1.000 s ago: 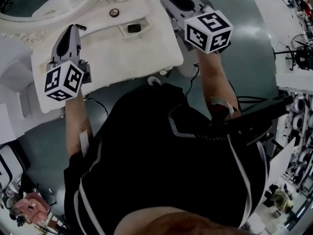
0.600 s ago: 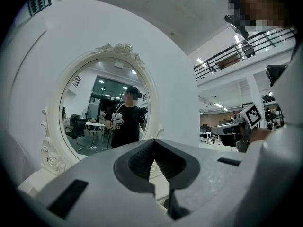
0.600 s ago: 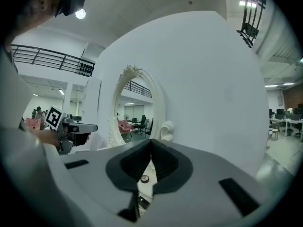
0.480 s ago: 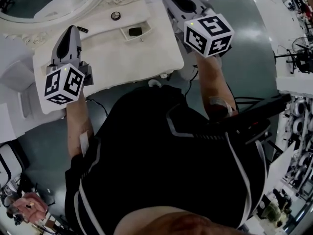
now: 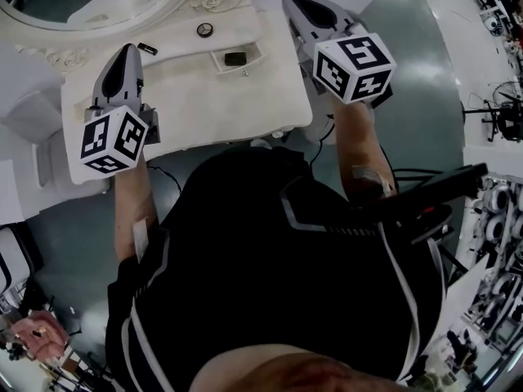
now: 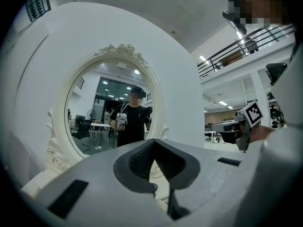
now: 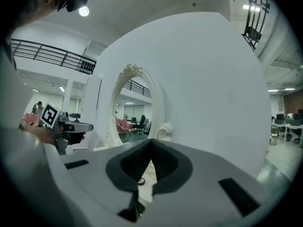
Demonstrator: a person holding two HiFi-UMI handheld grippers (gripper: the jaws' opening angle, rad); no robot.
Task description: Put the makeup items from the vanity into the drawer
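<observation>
White vanity fills the far part of our head view, with its oval mirror at the far left. We hold the left gripper over the vanity's left side, jaws pressed together on nothing. Our right gripper hangs over the far right edge, jaws likewise pressed together and empty. Between them the small drawer stands open with a black item inside. A round item sits farther back near the mirror frame, and a small dark stick lies just right of the left gripper's tip.
</observation>
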